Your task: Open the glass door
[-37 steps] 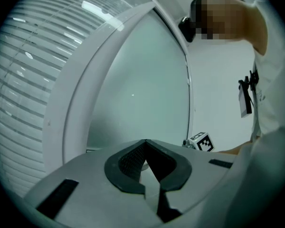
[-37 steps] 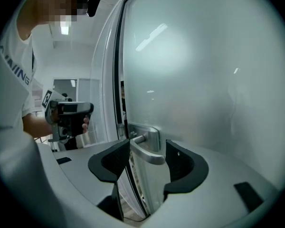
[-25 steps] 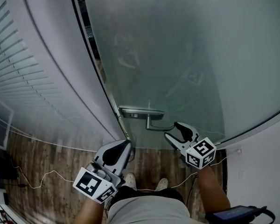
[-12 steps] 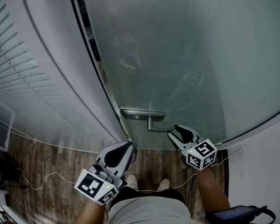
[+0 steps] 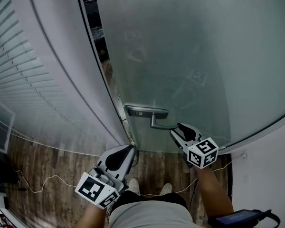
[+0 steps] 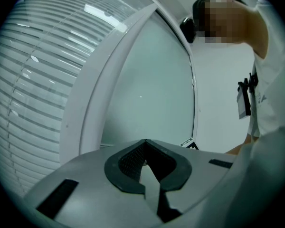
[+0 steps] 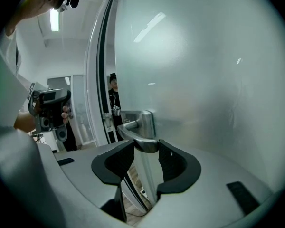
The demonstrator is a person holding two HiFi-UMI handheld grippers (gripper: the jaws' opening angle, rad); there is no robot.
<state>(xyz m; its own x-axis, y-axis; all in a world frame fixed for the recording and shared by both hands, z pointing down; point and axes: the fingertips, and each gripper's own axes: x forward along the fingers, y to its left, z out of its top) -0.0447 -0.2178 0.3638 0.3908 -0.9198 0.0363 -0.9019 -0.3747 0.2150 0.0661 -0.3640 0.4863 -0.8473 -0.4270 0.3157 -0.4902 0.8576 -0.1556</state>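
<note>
The frosted glass door (image 5: 190, 56) stands ajar, with a dark gap along its left edge. Its metal lever handle (image 5: 154, 121) sticks out toward me low on the pane. My right gripper (image 5: 177, 127) has just been closing and is shut on the lever's free end. In the right gripper view the handle (image 7: 138, 127) lies between the two black pads (image 7: 118, 159), and my right gripper (image 7: 145, 148) clamps it. My left gripper (image 5: 129, 148) hangs lower left by the door edge, shut and empty. In the left gripper view, my left gripper (image 6: 145, 144) faces a pale panel (image 6: 152, 89).
A white curved door frame (image 5: 52, 70) and a blind-covered pane (image 5: 9, 56) stand at the left. A thin cable (image 5: 42, 182) trails across the wooden floor (image 5: 47, 165). Through the gap a person (image 7: 113, 99) stands in the room beyond.
The right jaws have closed onto the lever. The door has swung a little, widening the gap at its left edge. The left gripper has stayed put.
</note>
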